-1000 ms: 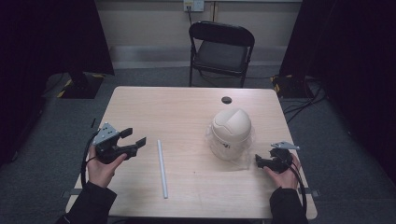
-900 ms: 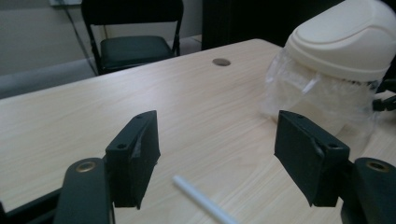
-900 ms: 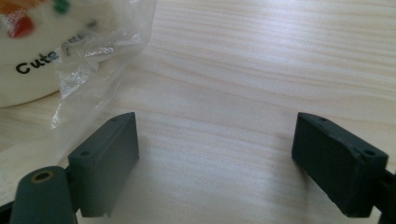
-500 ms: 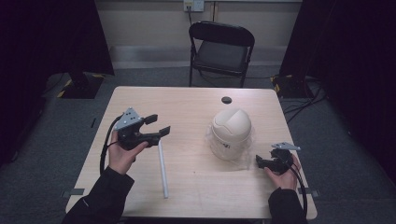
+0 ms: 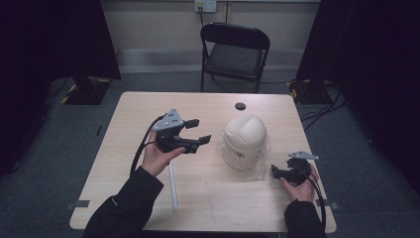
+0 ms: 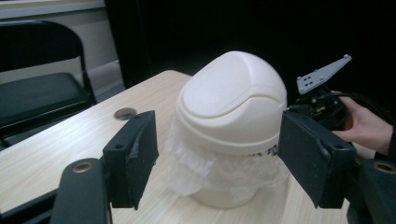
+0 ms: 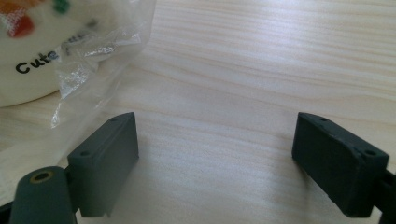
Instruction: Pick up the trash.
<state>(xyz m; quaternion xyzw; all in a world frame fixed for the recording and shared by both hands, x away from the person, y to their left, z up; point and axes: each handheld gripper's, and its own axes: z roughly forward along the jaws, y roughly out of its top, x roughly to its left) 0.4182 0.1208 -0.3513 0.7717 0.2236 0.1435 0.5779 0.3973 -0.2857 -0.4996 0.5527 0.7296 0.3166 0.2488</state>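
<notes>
left tool [image 5: 198,131]: spread, aimed at domed bin [image 5: 244,141]
right tool [image 5: 275,171]: spread over wooden surface [image 5: 208,101]
room: dark, chair [image 5: 235,52] beyond both

Black lettering reading "Cute", cut off by plastic wrap, stands on the lower wall of the cream bin [image 7: 32,65].

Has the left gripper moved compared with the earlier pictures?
Yes. The left gripper has travelled from the table's left edge toward the white bin, crossing the white rod, with its jaws open and pointed at the bin.
</notes>
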